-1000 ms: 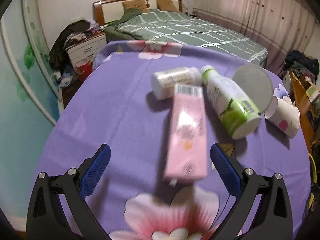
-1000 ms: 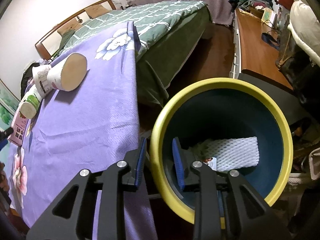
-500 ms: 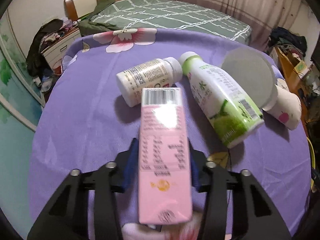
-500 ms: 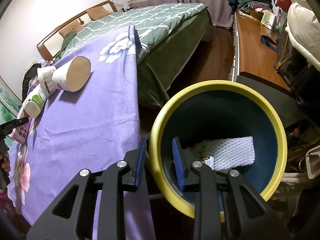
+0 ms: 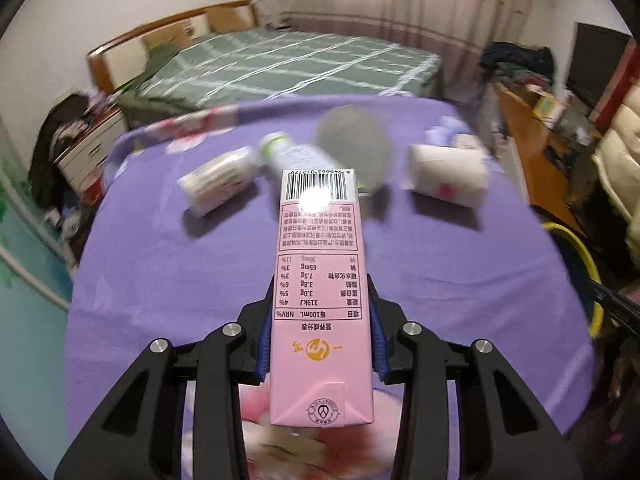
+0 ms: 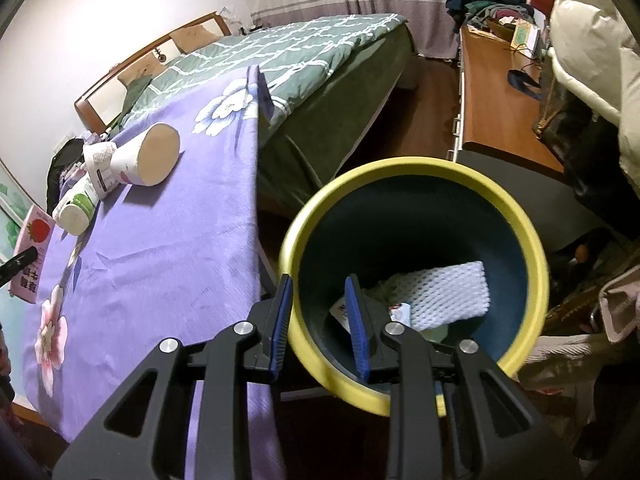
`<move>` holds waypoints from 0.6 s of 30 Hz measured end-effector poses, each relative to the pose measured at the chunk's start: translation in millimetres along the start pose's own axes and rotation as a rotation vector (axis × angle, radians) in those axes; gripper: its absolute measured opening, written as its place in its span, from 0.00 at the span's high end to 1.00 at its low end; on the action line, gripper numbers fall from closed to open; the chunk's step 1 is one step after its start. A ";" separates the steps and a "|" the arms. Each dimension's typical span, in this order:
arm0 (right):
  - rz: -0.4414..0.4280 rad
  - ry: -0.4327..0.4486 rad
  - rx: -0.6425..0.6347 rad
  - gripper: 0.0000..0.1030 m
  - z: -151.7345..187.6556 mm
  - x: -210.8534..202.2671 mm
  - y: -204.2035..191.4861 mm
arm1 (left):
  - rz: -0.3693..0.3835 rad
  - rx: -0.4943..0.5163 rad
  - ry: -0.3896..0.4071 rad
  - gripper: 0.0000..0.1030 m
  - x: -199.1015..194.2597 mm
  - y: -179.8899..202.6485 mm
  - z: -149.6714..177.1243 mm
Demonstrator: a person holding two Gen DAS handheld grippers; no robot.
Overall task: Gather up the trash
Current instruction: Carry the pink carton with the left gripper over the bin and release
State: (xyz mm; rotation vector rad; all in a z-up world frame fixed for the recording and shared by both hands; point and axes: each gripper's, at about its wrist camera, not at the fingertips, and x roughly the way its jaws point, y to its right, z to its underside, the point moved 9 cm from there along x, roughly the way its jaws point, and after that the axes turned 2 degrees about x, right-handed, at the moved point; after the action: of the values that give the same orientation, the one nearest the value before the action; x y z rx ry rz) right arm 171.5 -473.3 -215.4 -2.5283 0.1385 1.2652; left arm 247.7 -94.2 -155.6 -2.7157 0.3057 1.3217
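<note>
Left gripper (image 5: pixel 322 334): jaws narrow, blue pads pressed on both long sides of the pink carton (image 5: pixel 320 300), gripped at its lower half, with most of the carton sticking out ahead of the jaws. It appears lifted off the purple cloth (image 5: pixel 160 272), though motion blur makes that uncertain. Risk: the long overhang lets the carton pivot in the pads and slip if swung fast, and a glossy carton wall can buckle under the squeeze.

Ahead of the left jaws, well apart: a white bottle (image 5: pixel 218 186) lying left of the carton's line, a green-capped bottle (image 5: pixel 292 156) mostly hidden behind the carton's far end, and a paper cup (image 5: pixel 444 178) to the right with a grey disc-like thing (image 5: pixel 352 148) between; all blurred. A low sweep rightward could knock the cup off the table edge.

Right gripper (image 6: pixel 320 320): jaws narrow, clamped on the yellow rim of the bin (image 6: pixel 520 216), one pad outside, one inside. White foam netting (image 6: pixel 452 292) and scraps already lie inside, just ahead of the inner pad. Risk: a one-point rim hold lets the bin tilt or twist. If it sags away from the cloth edge (image 6: pixel 252 184), the dropped carton may hit the rim or miss, or strike the inner finger.
</note>
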 end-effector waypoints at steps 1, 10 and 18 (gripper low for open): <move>0.005 0.006 0.007 0.75 0.3 -3.6 4.8 | 0.020 0.020 0.006 0.63 -4.4 14.7 -1.5; 0.087 0.068 0.067 0.75 13.8 -41.9 57.4 | 0.220 0.229 0.014 0.63 -1.8 162.0 -21.7; 0.155 0.085 0.131 0.75 29.8 -60.1 105.6 | 0.348 0.403 -0.021 0.63 12.7 292.7 -23.9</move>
State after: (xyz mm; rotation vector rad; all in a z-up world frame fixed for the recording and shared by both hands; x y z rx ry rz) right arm 88.9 -567.0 -208.8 -2.4984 0.4300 1.1625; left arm 207.6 -385.4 -153.0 -2.3762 0.9640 1.1975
